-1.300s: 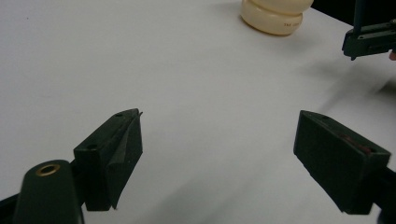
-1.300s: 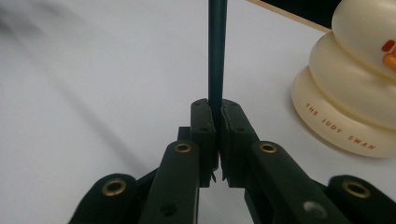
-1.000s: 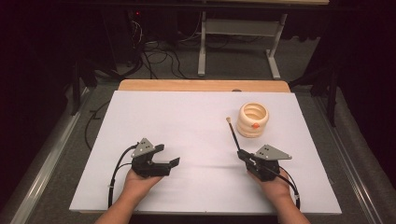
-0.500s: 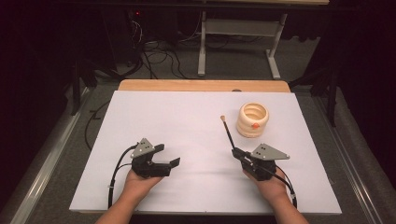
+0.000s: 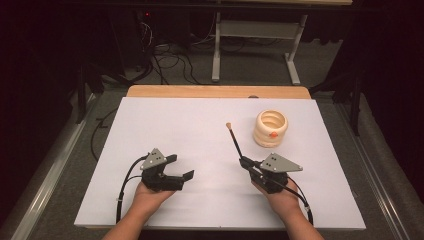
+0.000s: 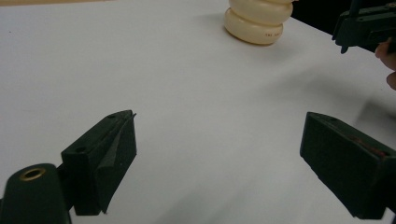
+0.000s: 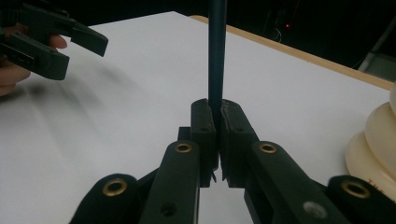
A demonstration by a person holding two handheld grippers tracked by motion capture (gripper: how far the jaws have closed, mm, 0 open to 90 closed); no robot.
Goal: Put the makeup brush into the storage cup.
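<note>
Dark room, cables on floor; white matte sheet (image 5: 200,130) over wooden table. Right gripper (image 5: 246,162) clamped tight on a thin dark brush with pale tip (image 5: 234,140), angled up above the sheet. Left gripper (image 5: 180,169) jaws wide, just opening further, nothing between. Cream ribbed ceramic holder (image 5: 270,128) near the brush.

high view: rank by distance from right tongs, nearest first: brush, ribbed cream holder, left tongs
1. brush: clamped in the right tongs, its tip pointing up the table.
2. ribbed cream holder: beyond them, slightly to the right.
3. left tongs: across the white table on the left, open with nothing between them.
</note>
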